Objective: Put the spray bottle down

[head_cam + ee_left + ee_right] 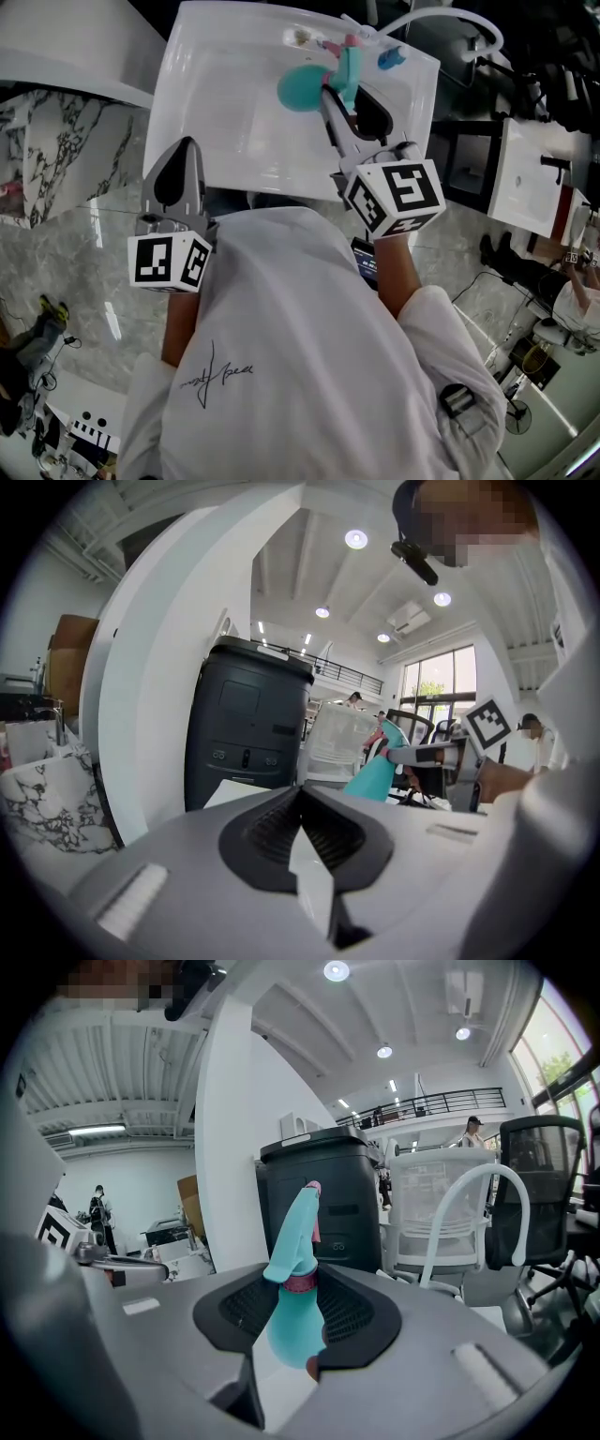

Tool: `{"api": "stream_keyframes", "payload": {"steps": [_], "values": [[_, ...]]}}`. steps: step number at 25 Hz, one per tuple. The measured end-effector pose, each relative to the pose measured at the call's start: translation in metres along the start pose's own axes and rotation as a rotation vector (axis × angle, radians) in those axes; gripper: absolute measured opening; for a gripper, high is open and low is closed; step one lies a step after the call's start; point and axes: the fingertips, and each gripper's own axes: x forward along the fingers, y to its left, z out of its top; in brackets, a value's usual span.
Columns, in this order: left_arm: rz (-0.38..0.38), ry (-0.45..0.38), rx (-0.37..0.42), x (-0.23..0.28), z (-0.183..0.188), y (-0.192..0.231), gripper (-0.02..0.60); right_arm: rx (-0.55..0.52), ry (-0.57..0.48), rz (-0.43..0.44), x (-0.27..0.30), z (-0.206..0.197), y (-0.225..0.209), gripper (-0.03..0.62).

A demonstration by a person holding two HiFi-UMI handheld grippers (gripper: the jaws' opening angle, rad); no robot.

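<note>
Room: bright open hall with a pale marble floor [84, 244], ceiling lights, a thick white column [159, 667] and office chairs [534, 1194] further back.
Surface: a white basin [234, 112] lies in front of the person, with a few small items along its far edge [300, 37] and a white curved pipe [450, 19] behind it.
Person: white shirt [281, 356], one tong in each hand.
Spray bottle: the teal spray bottle [305, 89] is in the right tong over the far right part of the basin. In the right gripper view it [292, 1307] stands upright with its trigger head on top and a pink ring at the neck. Whether its base touches the basin cannot be told.
Right tong: the right gripper [349, 103] is clamped on the bottle, one dark pad on each side.
Left tong: the left gripper [187, 145] is at the basin's near left edge, jaws together with nothing between them.
Background: a dark grey bin [246, 724] stands beside the column.
</note>
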Motion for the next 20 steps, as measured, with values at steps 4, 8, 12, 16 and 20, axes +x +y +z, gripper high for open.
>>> {"api": "stream_keyframes", "payload": {"steps": [4, 8, 12, 16, 20], "values": [[0.003, 0.001, -0.007, -0.001, 0.002, 0.006, 0.006, -0.005, 0.004, 0.013, 0.010, 0.005, 0.005, 0.121], [0.009, 0.007, -0.011, -0.002, 0.002, 0.009, 0.006, -0.014, 0.018, 0.029, 0.020, 0.005, 0.009, 0.121], [0.018, 0.012, -0.019, -0.005, 0.000, 0.018, 0.006, -0.027, 0.032, 0.047, 0.031, 0.004, 0.016, 0.121], [0.028, 0.019, -0.026, -0.009, -0.003, 0.024, 0.006, -0.037, 0.045, 0.061, 0.040, 0.002, 0.019, 0.121], [0.038, 0.025, -0.035, -0.010, -0.005, 0.031, 0.006, -0.043, 0.055, 0.076, 0.050, 0.005, 0.018, 0.121]]}}
